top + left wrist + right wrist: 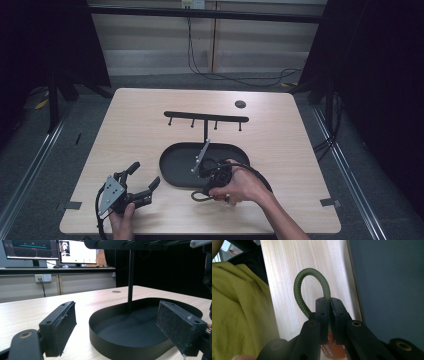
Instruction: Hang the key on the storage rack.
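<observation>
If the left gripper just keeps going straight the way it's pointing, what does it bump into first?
Most likely the near wall of the black oval tray, which lies straight ahead between the open left gripper jaws. Beyond it stands the thin upright post of the rack. Depth is hard to judge.

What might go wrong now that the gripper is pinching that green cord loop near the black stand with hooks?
1. The right gripper pinches only one strand of the green braided cord loop, so the loop could slip free.
2. The small hooks on the black hook rail look like narrow targets for the loop, so it might miss.
3. A nudge could shift the black oval tray the stand rises from.
</observation>
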Demonstrator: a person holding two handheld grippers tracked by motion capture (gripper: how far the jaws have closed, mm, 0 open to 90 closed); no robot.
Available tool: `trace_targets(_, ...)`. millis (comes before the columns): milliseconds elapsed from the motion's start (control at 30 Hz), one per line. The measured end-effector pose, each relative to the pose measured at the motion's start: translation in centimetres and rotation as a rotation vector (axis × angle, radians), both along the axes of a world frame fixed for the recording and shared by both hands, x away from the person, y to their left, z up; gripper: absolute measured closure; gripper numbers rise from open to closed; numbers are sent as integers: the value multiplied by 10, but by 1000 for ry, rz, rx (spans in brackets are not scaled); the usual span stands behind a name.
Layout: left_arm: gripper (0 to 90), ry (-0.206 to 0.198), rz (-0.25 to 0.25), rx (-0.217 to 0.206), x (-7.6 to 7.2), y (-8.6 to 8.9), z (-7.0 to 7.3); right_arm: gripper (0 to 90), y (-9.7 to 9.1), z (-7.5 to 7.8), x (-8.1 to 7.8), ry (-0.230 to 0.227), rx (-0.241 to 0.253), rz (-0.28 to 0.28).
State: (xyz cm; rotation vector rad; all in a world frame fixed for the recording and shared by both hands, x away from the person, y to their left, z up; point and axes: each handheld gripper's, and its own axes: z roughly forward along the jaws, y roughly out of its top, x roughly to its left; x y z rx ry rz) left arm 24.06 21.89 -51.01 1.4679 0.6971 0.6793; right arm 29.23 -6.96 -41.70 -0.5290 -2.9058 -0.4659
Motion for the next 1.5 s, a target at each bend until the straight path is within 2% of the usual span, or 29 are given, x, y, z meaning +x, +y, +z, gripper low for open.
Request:
trace_targets(133, 157, -2, -2, 1, 0, 0, 0, 853, 0, 9, 2, -13, 15, 4)
trace_targets(233, 157, 0, 3, 0, 0, 0, 0, 853, 1, 14, 5, -21, -4, 2)
trace_targets(333, 157, -1, -2, 1, 0, 0, 0, 854, 1, 17, 7, -17, -2, 3)
trace_targets(400, 157, 0, -2, 0, 0, 0, 0, 853, 1, 20, 7, -24, -10, -17)
trace_targets(500, 157, -1, -3, 1, 0, 0, 0, 854, 0, 24, 8, -29, -9, -23)
trace_targets(600, 157, -1, -3, 1, 0, 0, 0, 854, -2, 28, 9, -27, -28, -21)
trace_targets(667, 157, -1, -2, 1, 0, 0, 0, 854, -5, 31, 11, -43, -38, -61)
trace_targets(1067, 157, -2, -2, 1, 0, 0, 0, 853, -21, 49, 17, -42, -50, -53)
trace_targets(1333, 157, -1, -2, 1, 0, 0, 0, 853, -29, 68, 19, -61, -82, -62)
trace_targets(1500, 157, -1, -2, 0, 0, 0, 0, 854, -27, 83, 21, -80, -79, -53)
